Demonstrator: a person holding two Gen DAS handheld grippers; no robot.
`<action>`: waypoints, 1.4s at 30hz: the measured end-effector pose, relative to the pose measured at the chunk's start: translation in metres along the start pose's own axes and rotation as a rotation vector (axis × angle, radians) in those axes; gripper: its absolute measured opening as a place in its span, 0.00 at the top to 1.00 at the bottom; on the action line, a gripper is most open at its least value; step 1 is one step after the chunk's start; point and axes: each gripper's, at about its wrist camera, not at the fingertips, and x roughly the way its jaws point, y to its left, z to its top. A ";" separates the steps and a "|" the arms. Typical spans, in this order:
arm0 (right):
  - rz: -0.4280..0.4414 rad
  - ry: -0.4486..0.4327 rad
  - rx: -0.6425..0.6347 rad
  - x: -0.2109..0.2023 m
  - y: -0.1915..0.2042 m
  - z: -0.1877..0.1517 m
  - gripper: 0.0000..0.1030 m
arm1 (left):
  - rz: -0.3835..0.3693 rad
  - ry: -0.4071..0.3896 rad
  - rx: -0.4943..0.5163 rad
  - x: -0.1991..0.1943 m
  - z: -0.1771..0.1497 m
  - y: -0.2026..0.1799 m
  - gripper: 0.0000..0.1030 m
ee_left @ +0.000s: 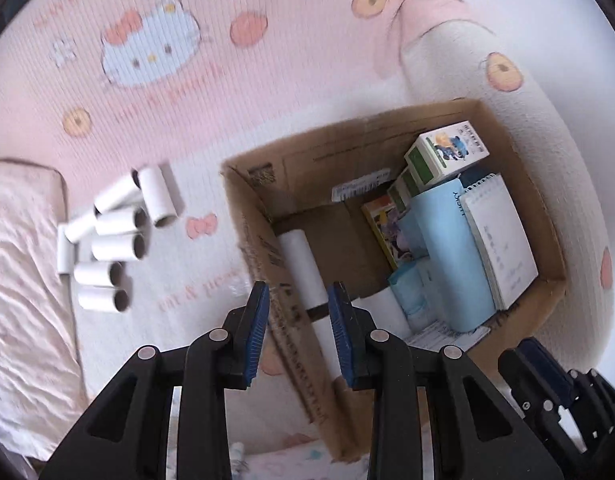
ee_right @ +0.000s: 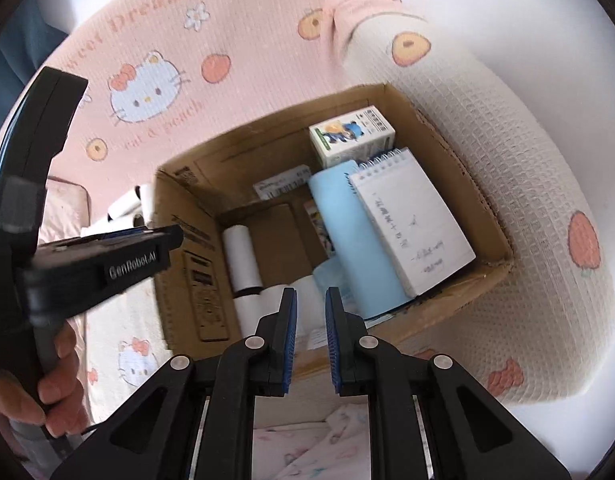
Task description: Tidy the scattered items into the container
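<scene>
An open cardboard box stands on the bed. Inside it are white paper tubes, a spiral notebook, a light blue pack and a green-and-white carton. Several more white tubes lie scattered on the blanket to the left of the box. My left gripper hangs open above the box's left wall, nothing between its pads. My right gripper is shut and empty above the box's near edge, over the tubes and notebook. The right wrist view shows the left gripper from the side, held by a hand.
A pink cartoon-cat blanket covers the bed. A pale pink pillow lies left of the loose tubes. A white waffle-knit cushion curves round the box's right side. The right gripper's body shows at the left view's lower right.
</scene>
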 end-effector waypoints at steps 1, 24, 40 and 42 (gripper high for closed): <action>0.001 -0.010 0.007 -0.004 0.003 -0.002 0.89 | 0.008 -0.021 0.013 -0.005 -0.004 0.003 0.67; -0.199 -0.090 -0.094 -0.089 0.092 -0.079 0.89 | 0.067 -0.250 0.293 -0.077 -0.126 0.067 0.48; -0.227 -0.156 -0.182 -0.126 0.124 -0.088 0.41 | -0.009 -0.429 0.293 -0.162 -0.131 0.072 0.34; -0.226 -0.161 -0.181 -0.127 0.125 -0.084 0.40 | -0.024 -0.425 0.280 -0.161 -0.127 0.075 0.34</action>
